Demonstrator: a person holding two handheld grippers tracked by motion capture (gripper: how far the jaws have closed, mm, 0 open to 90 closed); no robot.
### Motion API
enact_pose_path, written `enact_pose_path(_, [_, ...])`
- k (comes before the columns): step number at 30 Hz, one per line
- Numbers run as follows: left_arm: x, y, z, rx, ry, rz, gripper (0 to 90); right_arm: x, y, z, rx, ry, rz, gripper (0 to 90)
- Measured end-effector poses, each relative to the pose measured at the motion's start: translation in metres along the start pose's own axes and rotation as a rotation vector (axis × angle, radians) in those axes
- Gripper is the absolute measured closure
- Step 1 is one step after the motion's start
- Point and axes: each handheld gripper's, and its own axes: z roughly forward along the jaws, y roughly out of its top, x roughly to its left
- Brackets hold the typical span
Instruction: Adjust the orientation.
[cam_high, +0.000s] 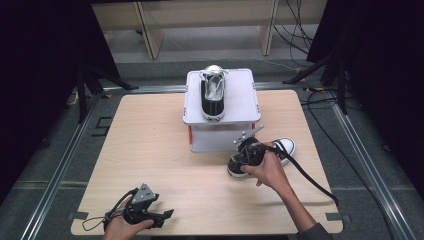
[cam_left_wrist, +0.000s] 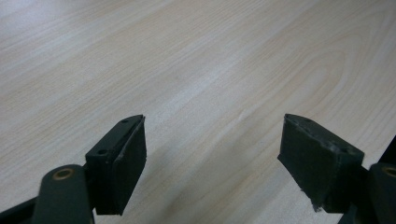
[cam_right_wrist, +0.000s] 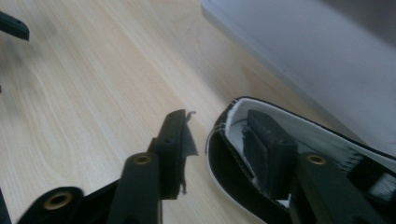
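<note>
Black shoes number two (cam_high: 214, 95) (cam_high: 260, 155), tools two (cam_high: 165, 216) (cam_high: 245, 145).

The light wooden table (cam_high: 150, 150) carries a white box (cam_high: 210, 140) and, apparently touching it, 1 black sneaker (cam_high: 285, 146).

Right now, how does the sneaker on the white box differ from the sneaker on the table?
The sneaker on the white box stands raised and untouched; the sneaker on the table lies lower, beside the box. The right gripper straddles the table sneaker's heel wall, one jaw inside. Both are black with white toe caps.
</note>
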Motion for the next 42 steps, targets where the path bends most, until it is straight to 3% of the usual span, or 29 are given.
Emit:
enact_pose_path(1, [0.0,0.0,-0.001,0.0,0.001,0.005,22.4,0.001,0.001,0.003,0.027,0.004,0.001,67.7])
enact_pose_path(3, [-0.001,0.0,-0.001,-0.005,-0.003,0.0,22.5,-0.001,0.0,0.004,0.034,-0.028,-0.044,78.5])
enact_pose_path(5, [0.0,0.0,-0.001,-0.002,-0.002,0.009,22.4,0.0,-0.001,-0.001,0.041,-0.033,-0.057,81.5])
enact_pose_path(6, [0.0,-0.001,-0.001,-0.006,-0.003,0.002,22.4,0.0,-0.004,-0.003,0.043,-0.023,-0.122,82.2])
enact_pose_path(9, [0.0,-0.001,-0.001,-0.002,-0.003,0.001,22.4,0.007,-0.009,-0.007,0.065,-0.02,-0.122,82.4])
enact_pose_path(12, [0.002,0.0,-0.003,0.004,0.001,0.022,22.4,0.015,-0.018,-0.014,0.092,-0.007,-0.19,81.7])
enact_pose_path(13, [0.001,-0.001,-0.002,-0.004,0.002,0.009,22.4,0.017,-0.022,-0.018,0.095,-0.004,-0.209,81.6])
enact_pose_path(14, [0.001,-0.001,-0.002,-0.003,0.0,0.008,22.4,0.019,-0.031,-0.027,0.1,0.018,-0.205,81.0])
enact_pose_path(18, [0.001,-0.001,-0.001,-0.005,-0.001,0.005,22.3,0.02,-0.044,-0.036,0.097,0.038,-0.221,80.9])
enact_pose_path(23, [0.001,-0.001,-0.001,-0.008,0.007,-0.003,22.4,0.024,-0.058,-0.05,0.136,0.06,-0.267,80.8])
enact_pose_path(25, [0.002,-0.001,-0.001,-0.003,0.002,-0.013,22.4,0.029,-0.063,-0.056,0.153,0.068,-0.26,80.9])
enact_pose_path(30, [0.002,-0.001,-0.002,-0.005,0.008,0.002,22.3,0.037,-0.074,-0.066,0.19,0.104,-0.298,80.7])
enact_pose_path(34, [0.001,-0.001,-0.002,-0.006,0.006,-0.011,22.4,0.039,-0.078,-0.069,0.203,0.118,-0.293,79.3])
enact_pose_path(35, [0.002,-0.001,-0.002,-0.007,0.012,-0.001,22.4,0.037,-0.081,-0.071,0.191,0.13,-0.263,77.1])
enact_pose_path(36, [0.002,-0.001,-0.002,-0.007,0.012,-0.001,22.3,0.037,-0.081,-0.071,0.191,0.13,-0.263,77.1])
enact_pose_path(37, [0.001,-0.001,-0.002,-0.009,0.01,-0.005,22.4,0.032,-0.083,-0.072,0.171,0.164,-0.171,72.8])
enact_pose_path(38, [0.001,-0.001,-0.002,-0.011,0.008,-0.013,22.4,0.032,-0.083,-0.072,0.171,0.164,-0.171,72.8])
enact_pose_path(40, [0.001,-0.001,-0.002,-0.007,0.008,0.0,22.4,0.029,-0.085,-0.075,0.139,0.168,-0.119,65.9])
enact_pose_path(41, [0.001,-0.001,-0.002,-0.004,0.007,0.002,22.3,0.026,-0.085,-0.08,0.128,0.135,-0.097,62.7])
enact_pose_path(42, [0.001,-0.001,-0.002,-0.004,0.007,0.002,22.4,0.026,-0.085,-0.08,0.128,0.135,-0.097,62.7])
